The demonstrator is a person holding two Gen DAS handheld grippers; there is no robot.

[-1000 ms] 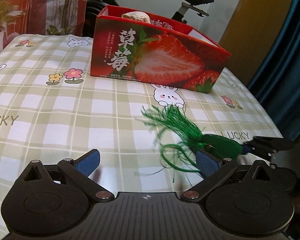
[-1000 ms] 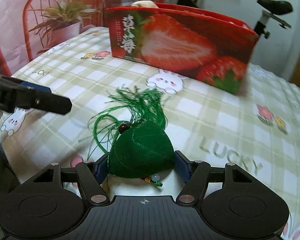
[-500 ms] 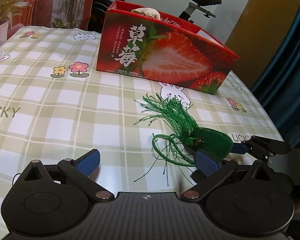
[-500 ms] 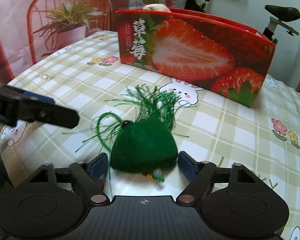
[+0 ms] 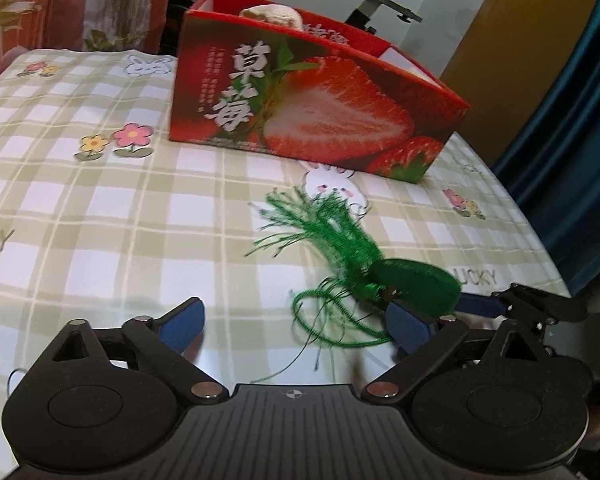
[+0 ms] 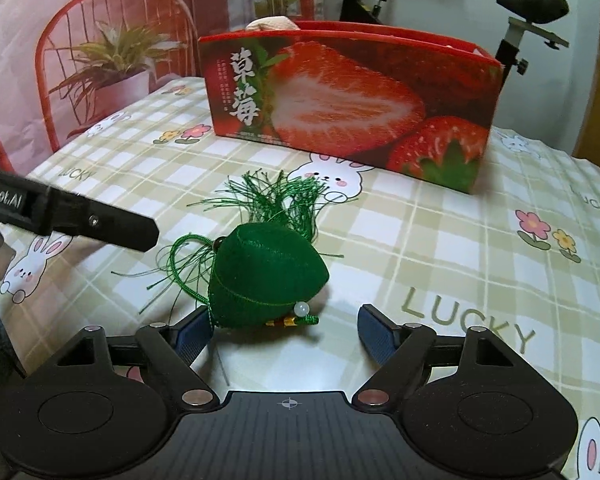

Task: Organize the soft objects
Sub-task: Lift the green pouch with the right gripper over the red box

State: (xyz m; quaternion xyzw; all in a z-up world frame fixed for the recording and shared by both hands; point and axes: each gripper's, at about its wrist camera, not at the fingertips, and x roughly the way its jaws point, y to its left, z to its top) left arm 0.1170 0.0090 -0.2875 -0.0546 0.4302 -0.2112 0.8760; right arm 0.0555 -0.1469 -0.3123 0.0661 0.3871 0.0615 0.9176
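A green stuffed pouch with a green tassel and a looped cord lies on the checked tablecloth. My right gripper is open around its near end; the left pad is at the pouch's side and the right pad stands clear of it. In the left wrist view the pouch lies just beyond my left gripper's right finger. My left gripper is wide and its jaws are closing, with only stray green threads between them. Behind stands a red strawberry box, open at the top, with a cream soft thing inside.
The box crosses the back of the table. An exercise bike stands behind it, and a red chair with a potted plant is at the left. The table's right edge borders a blue curtain.
My right gripper's jaws have spread off the green pouch, which now rests on the cloth. The left gripper has stayed wide and nearly still beside it.
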